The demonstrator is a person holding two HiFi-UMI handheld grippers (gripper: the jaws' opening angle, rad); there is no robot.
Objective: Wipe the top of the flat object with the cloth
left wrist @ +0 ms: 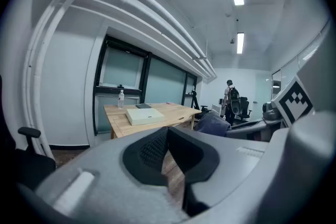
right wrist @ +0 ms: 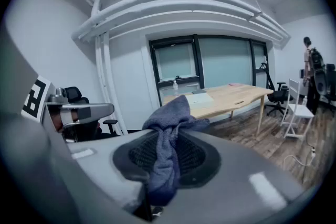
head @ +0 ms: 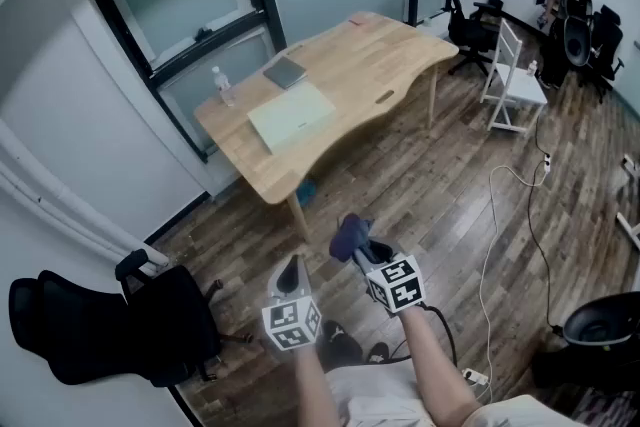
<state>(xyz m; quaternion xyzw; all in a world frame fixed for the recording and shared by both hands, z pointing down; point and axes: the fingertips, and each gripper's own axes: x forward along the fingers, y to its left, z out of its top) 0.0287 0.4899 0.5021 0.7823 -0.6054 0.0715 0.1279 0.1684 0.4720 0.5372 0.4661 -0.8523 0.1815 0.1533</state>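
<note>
Gripping the blue-grey cloth (right wrist: pixel 173 113) bunched upright in my right tongs (right wrist: pixel 169 139); left tongs (left wrist: pixel 167 140) pinched together, empty. Pale flat slab (head: pixel 291 114) lies on the table (head: pixel 400 50) well ahead, long side along the tabletop's length.

The cloth (right wrist: pixel 167 134) is rendered slate blue, the flat box (head: pixel 291 114) pale cream, the table (head: pixel 390 50) light wood, the floor (head: pixel 440 185) dark brown, streaked planks.

On the tabletop (head: pixel 392 55) the flat object (head: pixel 291 114) lies toward the left end, a laptop (head: pixel 286 72) just behind it and a bottle (head: pixel 222 87) left of the laptop. A chair (head: pixel 512 80) stands on the floor (head: pixel 450 185) right of the tabletop.
</note>
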